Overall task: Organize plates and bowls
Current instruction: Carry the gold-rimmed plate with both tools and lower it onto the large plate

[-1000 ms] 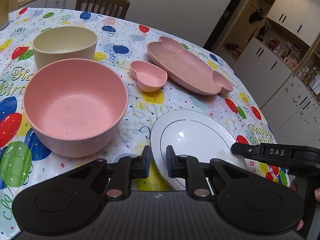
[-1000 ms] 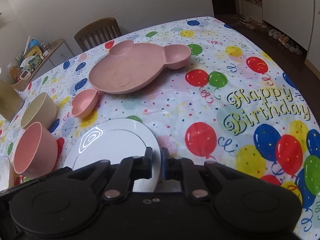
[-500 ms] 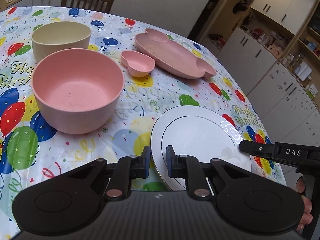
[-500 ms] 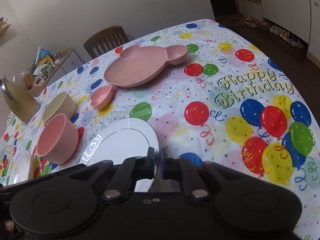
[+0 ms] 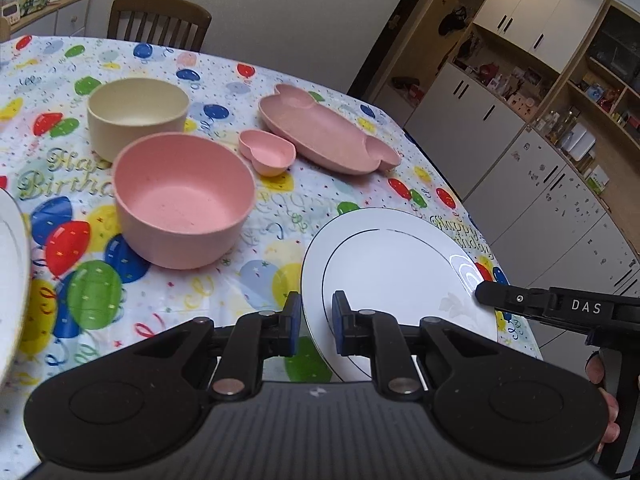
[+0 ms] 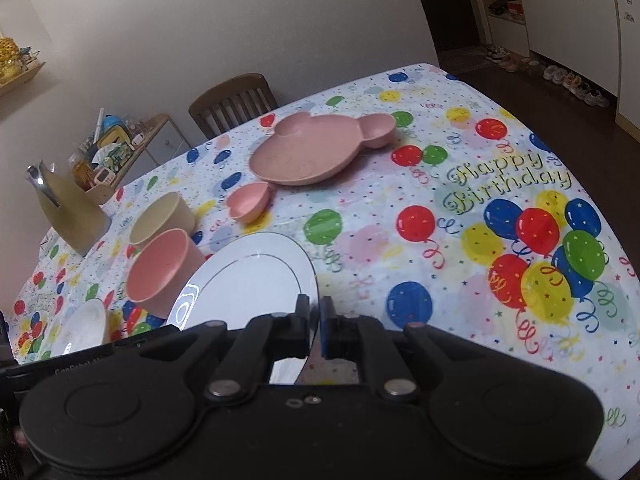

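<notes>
Both grippers hold the white plate [image 5: 392,264] with a thin dark ring, tilted a little above the balloon tablecloth. My left gripper [image 5: 316,320] is shut on its near-left rim. My right gripper [image 6: 315,325] is shut on the opposite rim of the white plate [image 6: 248,280], and its black tip [image 5: 486,294] shows at the plate's right edge in the left wrist view. Behind the plate stand a pink bowl [image 5: 184,200], a cream bowl [image 5: 138,116], a small pink heart-shaped dish [image 5: 268,156] and a pink bear-shaped plate [image 5: 324,136].
A second white dish [image 6: 82,326] lies at the near left of the table. A tan pitcher [image 6: 70,212] stands at the far left. A wooden chair [image 6: 234,102] is behind the table. The table's right edge [image 5: 448,176] drops to a dark floor with cabinets beyond.
Both grippers have risen and drawn back with the white plate between them. The bowls and pink dishes look farther away, and the second white dish has come into view at the left.
</notes>
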Demonstrator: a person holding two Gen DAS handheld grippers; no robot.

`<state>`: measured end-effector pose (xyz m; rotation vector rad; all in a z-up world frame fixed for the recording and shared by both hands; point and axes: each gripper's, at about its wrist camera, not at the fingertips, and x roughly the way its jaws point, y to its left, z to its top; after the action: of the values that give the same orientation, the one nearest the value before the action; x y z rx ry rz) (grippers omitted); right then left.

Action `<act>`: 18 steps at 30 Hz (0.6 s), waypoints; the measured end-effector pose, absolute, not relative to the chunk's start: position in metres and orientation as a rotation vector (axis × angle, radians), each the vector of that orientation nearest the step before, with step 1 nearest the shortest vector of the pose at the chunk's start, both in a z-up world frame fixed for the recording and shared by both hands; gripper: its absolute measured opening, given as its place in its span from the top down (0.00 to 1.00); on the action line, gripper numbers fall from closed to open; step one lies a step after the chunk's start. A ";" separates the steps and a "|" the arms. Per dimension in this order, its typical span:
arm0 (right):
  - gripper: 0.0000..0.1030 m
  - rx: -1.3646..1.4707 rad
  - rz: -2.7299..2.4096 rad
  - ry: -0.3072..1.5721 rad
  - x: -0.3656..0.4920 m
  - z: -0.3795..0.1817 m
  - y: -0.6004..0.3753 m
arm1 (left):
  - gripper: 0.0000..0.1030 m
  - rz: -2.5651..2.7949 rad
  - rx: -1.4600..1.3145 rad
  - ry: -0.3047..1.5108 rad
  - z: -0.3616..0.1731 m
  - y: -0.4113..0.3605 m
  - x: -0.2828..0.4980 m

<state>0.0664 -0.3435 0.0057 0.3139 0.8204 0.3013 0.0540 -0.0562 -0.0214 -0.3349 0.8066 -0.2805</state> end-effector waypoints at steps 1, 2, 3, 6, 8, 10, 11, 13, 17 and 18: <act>0.96 0.311 0.310 0.817 0.065 0.008 -0.339 | 0.85 -0.275 -0.332 0.803 -0.019 -0.051 0.052; 0.96 0.304 0.317 0.813 0.064 0.011 -0.333 | 0.85 -0.269 -0.332 0.799 -0.016 -0.047 0.050; 0.96 0.298 0.324 0.809 0.062 0.014 -0.328 | 0.85 -0.263 -0.330 0.794 -0.013 -0.042 0.047; 0.96 0.284 0.348 0.802 0.060 0.021 -0.310 | 0.85 -0.245 -0.329 0.775 -0.004 -0.025 0.039; 0.96 0.275 0.364 0.801 0.059 0.024 -0.298 | 0.85 -0.233 -0.329 0.759 0.002 -0.013 0.034; 0.96 0.270 0.387 0.803 0.059 0.027 -0.286 | 0.85 -0.217 -0.333 0.745 0.008 0.000 0.028; 0.96 0.267 0.396 0.804 0.059 0.028 -0.279 | 0.85 -0.210 -0.333 0.739 0.010 0.007 0.025; 0.96 0.260 0.417 0.804 0.057 0.030 -0.265 | 0.85 -0.192 -0.336 0.730 0.013 0.022 0.020; 0.96 0.251 0.453 0.804 0.057 0.030 -0.234 | 0.85 -0.149 -0.339 0.724 0.015 0.048 0.010; 0.96 0.251 0.462 0.807 0.057 0.029 -0.227 | 0.85 -0.136 -0.341 0.722 0.016 0.055 0.008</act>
<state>0.0575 -0.2270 0.0292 0.2508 0.8072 0.4625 0.0080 0.0551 0.0158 -0.3410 0.7219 -0.1360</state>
